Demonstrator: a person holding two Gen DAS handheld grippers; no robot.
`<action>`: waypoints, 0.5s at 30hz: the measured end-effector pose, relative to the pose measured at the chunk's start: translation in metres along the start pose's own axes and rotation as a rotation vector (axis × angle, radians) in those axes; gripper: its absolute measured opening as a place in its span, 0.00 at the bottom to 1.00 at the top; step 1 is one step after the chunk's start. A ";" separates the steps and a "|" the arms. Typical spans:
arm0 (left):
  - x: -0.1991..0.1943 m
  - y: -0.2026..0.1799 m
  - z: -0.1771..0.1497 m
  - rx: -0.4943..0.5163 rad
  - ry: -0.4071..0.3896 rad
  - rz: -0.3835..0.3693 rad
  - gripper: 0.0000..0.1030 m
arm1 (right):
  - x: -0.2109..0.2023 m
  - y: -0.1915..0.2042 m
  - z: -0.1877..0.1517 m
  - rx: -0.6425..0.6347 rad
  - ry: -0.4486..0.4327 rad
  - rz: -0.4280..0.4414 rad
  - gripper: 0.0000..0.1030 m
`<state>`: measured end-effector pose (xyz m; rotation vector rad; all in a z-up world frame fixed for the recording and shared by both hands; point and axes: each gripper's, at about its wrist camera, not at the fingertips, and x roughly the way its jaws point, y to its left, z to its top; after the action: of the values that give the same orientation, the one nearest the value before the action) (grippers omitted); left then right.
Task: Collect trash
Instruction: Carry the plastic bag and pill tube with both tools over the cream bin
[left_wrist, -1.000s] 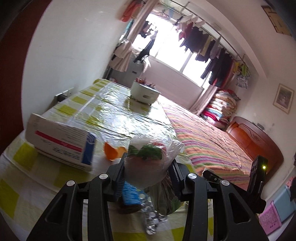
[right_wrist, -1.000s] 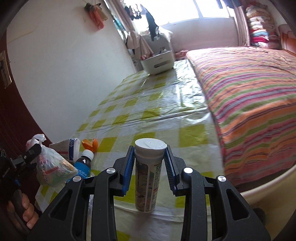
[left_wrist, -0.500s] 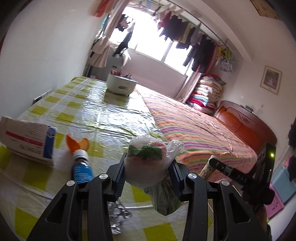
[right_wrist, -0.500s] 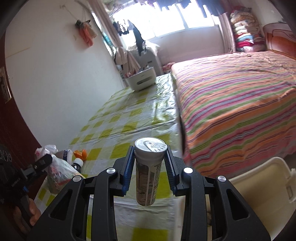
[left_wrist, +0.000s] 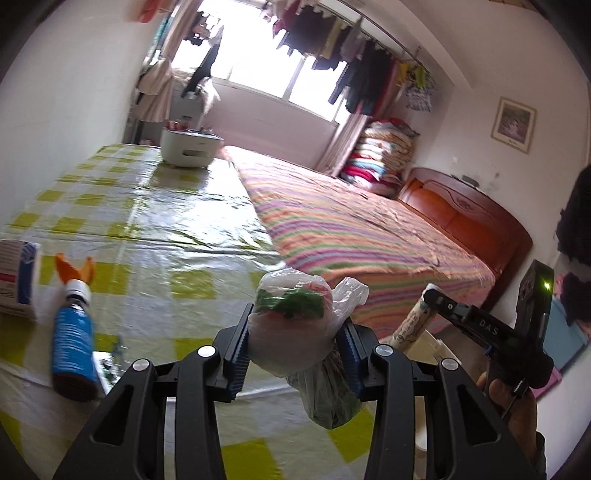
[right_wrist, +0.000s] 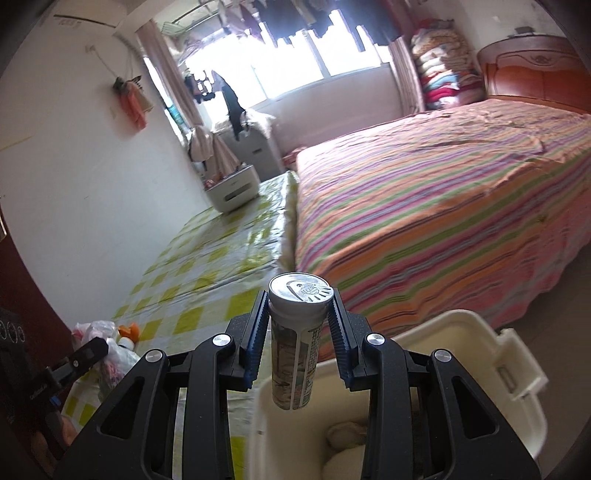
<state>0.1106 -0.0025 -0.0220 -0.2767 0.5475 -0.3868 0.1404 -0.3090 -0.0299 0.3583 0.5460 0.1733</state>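
My left gripper (left_wrist: 293, 347) is shut on a knotted clear plastic bag (left_wrist: 291, 317) of green and red scraps, held above the table's front edge. My right gripper (right_wrist: 299, 332) is shut on a white capped tube (right_wrist: 295, 354) with a printed label. The tube hangs upright over the near-left corner of a cream plastic bin (right_wrist: 480, 350) that holds crumpled white paper (right_wrist: 347, 435). In the left wrist view the tube (left_wrist: 410, 325) and the right gripper (left_wrist: 461, 317) show at the right. The bag (right_wrist: 107, 354) appears at the far left of the right wrist view.
On the yellow-checked table (left_wrist: 166, 229) lie a blue-labelled bottle (left_wrist: 72, 347), orange peel (left_wrist: 74, 269), a white medicine box (left_wrist: 18, 277) and foil (left_wrist: 110, 354). A white basket (left_wrist: 190, 147) stands at its far end. A striped bed (right_wrist: 443, 206) runs alongside.
Both grippers have swung right, off the table towards the bed side, each keeping its load. The cream bin has come into view under the tube. The box and bottle slid left in view.
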 end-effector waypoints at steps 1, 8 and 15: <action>0.002 -0.005 -0.001 0.007 0.011 -0.013 0.40 | -0.002 -0.002 0.000 0.003 -0.002 -0.004 0.30; 0.012 -0.042 -0.010 0.055 0.059 -0.081 0.40 | -0.012 -0.014 -0.003 0.032 -0.020 -0.030 0.31; 0.020 -0.075 -0.012 0.104 0.073 -0.129 0.40 | -0.021 -0.019 -0.008 0.041 -0.038 -0.056 0.31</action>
<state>0.0987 -0.0795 -0.0148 -0.1987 0.5809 -0.5509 0.1203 -0.3297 -0.0333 0.3850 0.5223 0.1015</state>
